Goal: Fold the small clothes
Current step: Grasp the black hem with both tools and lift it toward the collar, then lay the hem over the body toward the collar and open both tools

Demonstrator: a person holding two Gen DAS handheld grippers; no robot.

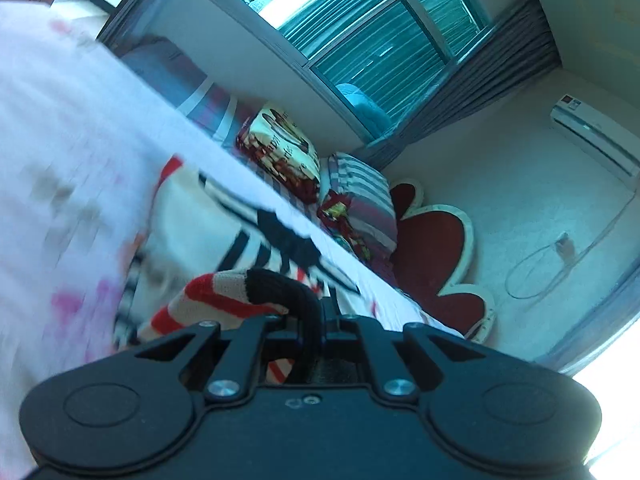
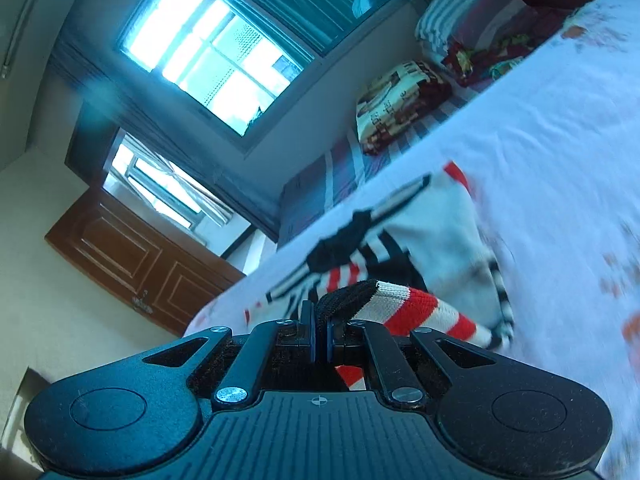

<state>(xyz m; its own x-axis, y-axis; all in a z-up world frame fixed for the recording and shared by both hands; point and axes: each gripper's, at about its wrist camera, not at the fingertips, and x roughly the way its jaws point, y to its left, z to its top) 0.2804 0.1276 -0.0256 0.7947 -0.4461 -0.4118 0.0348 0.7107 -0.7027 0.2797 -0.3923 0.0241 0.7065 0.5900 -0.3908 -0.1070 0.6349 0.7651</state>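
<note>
Both the left gripper (image 1: pixel 316 320) and right gripper (image 2: pixel 320 328) have jaws clamped tight on the striped sweater's (image 2: pixel 420 232) cuffs, lifting the sleeves above the bed (image 2: pixel 540 140), likely to fold them inward.

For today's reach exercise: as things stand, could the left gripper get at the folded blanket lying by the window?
Probably not yet. The left gripper is shut on the striped knit garment, so its fingers are occupied. The way to the folded blanket across the bed sheet looks free otherwise.
</note>
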